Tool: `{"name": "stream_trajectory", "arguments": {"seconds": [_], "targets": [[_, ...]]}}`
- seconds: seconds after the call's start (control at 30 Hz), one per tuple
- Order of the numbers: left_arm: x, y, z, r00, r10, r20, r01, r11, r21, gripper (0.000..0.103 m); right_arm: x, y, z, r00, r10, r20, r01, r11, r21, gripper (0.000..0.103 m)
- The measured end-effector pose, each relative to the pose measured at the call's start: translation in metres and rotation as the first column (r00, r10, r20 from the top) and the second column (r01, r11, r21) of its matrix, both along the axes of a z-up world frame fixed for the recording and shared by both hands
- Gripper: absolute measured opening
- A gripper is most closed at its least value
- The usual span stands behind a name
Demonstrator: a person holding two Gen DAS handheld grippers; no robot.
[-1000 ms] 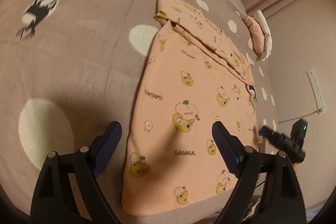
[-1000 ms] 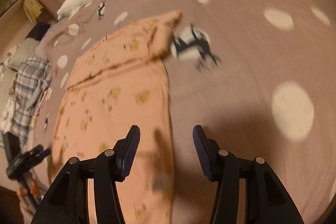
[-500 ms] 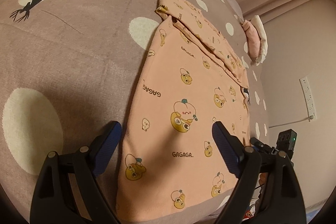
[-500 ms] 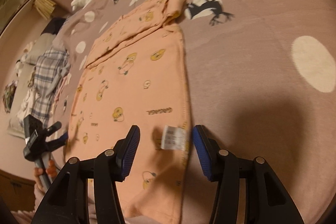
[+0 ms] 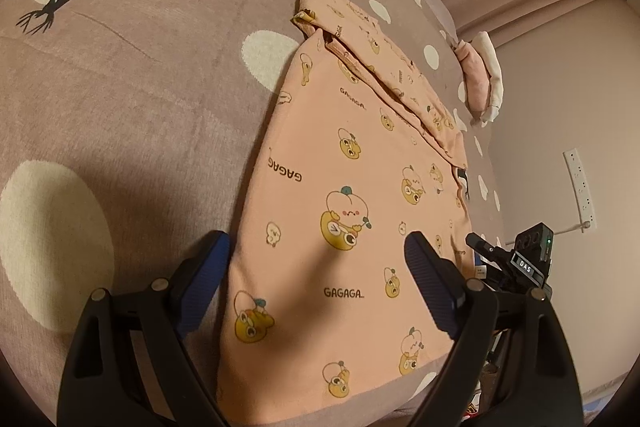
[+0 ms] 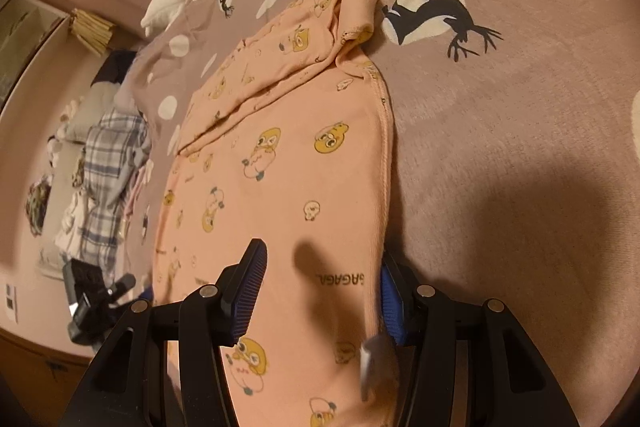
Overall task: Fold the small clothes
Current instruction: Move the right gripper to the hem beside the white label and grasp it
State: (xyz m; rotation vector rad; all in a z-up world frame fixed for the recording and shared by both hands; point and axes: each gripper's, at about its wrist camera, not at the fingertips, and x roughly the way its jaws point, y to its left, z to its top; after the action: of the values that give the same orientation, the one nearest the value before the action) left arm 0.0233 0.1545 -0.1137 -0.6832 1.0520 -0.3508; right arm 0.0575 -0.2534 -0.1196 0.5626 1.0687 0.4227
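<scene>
On the bed [image 5: 132,99]: we've closed in on the peach top's [image 5: 352,211] near hem.
Right gripper [image 6: 320,291] has dropped over the side seam by the label [image 6: 370,367], jaws apart, nothing clamped; left gripper [image 5: 316,279] hovers released. Top lies flat, sleeves folded; hem grab looks next.

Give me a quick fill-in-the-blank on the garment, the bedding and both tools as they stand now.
1. The peach garment repeats the printed word ____.
2. The mauve bedspread bears white dots and black ____ silhouettes.
3. The right tool straddles the garment's ____ edge near the white care label.
4. The left tool has its jaws ____, gripping nothing.

Missing words: GAGAGA; deer; seamed; open
</scene>
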Motion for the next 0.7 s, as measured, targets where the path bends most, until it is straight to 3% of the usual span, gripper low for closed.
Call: {"name": "stream_trajectory", "arguments": {"seconds": [0.37, 0.7], "targets": [[0.036, -0.009, -0.001, 1.000, -0.022, 0.007, 0.022, 1.000, 0.003, 0.092, -0.012, -0.004, -0.003, 1.000, 0.010, -0.023, -0.009, 0.999, 0.047, 0.052], [0.004, -0.001, -0.002, 0.998, -0.059, 0.013, 0.059, 0.996, -0.073, 0.092, -0.018, -0.001, -0.003, 0.999, 0.028, -0.037, -0.026, 0.998, 0.050, 0.052]]}}
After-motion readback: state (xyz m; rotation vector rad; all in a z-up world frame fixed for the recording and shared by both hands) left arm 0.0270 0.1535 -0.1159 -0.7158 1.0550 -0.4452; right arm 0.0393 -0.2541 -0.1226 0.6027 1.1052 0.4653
